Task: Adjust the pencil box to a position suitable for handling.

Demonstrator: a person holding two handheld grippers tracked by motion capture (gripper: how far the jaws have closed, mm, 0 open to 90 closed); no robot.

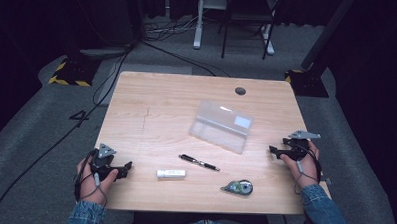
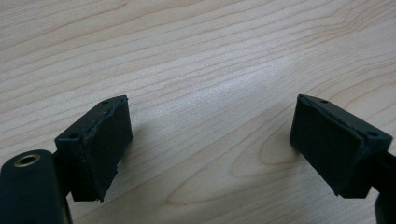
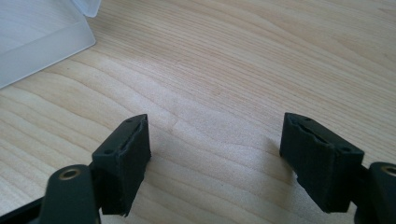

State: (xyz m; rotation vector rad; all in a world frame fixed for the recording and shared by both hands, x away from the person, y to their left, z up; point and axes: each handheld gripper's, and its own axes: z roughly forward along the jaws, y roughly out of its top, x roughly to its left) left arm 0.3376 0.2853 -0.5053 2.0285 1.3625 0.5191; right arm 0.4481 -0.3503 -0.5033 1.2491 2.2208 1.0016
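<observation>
Pale wooden desk (image 1: 151, 115) — high view: left gripper (image 1: 127, 167) and right gripper (image 1: 273, 151), jaws wide apart and empty; translucent box (image 1: 221, 127) lies between, nearer the right gripper — its frosted corner appears in the right gripper view.

No readable text on the table's things or the grippers

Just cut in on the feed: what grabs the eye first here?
The clear plastic box stands out mid-table, closed, nearer the right gripper. In front of it lie a black pen, a white stick and a correction tape roller, all apart. The left gripper rests near the table's front left corner; both grippers are open and empty.
</observation>
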